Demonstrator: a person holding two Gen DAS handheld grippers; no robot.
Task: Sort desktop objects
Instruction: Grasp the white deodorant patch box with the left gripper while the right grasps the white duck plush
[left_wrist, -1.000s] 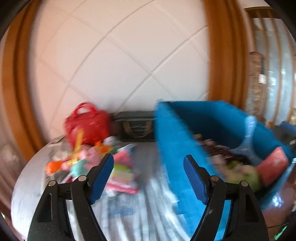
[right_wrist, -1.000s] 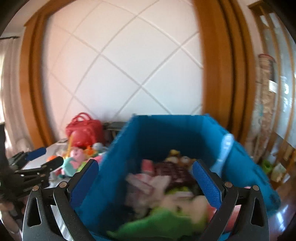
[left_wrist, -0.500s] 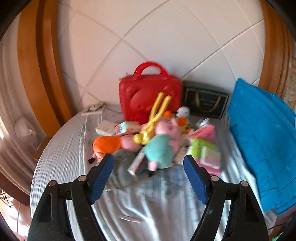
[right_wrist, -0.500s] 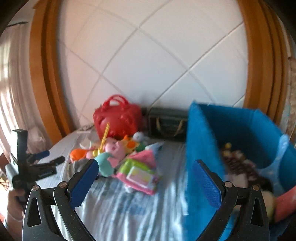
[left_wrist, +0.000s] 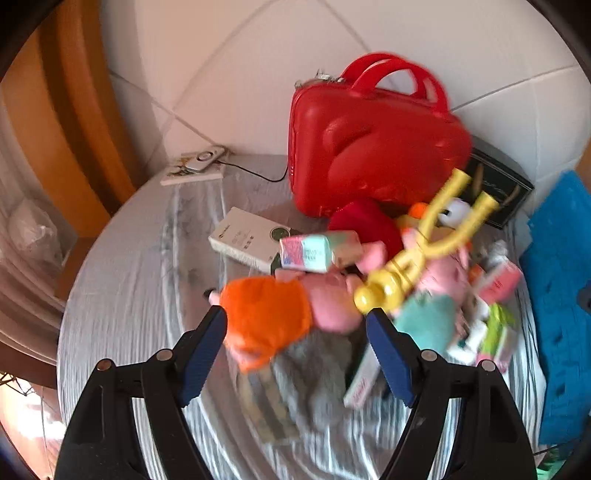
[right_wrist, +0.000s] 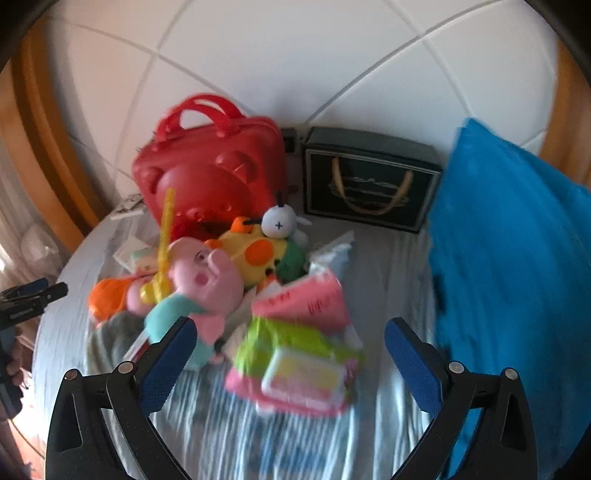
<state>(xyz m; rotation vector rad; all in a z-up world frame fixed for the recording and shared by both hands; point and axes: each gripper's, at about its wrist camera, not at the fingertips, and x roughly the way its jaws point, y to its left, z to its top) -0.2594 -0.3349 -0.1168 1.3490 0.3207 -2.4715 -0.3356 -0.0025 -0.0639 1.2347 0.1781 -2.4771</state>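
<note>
Round table (left_wrist: 122, 280), toy pile (left_wrist: 332, 295) just beyond open left hand-held gripper (left_wrist: 295, 354)

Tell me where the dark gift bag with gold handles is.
In the right wrist view, the dark gift bag with gold handles stands upright against the white wall, between the red plastic carry case and the blue fabric bin.

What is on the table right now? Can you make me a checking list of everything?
Surface: round table under a pale striped cloth.
Job's things: heap of soft toys, including an orange and pink plush and a pink pig plush; yellow plastic slingshot toy; small boxes and packets.
Clutter: red hard-shell handbag, dark gift bag, blue fabric bin.
Grippers: left gripper and right gripper both open, empty.
Cables: thin black cable.
Surroundings: white tiled wall, wooden trim.
</note>
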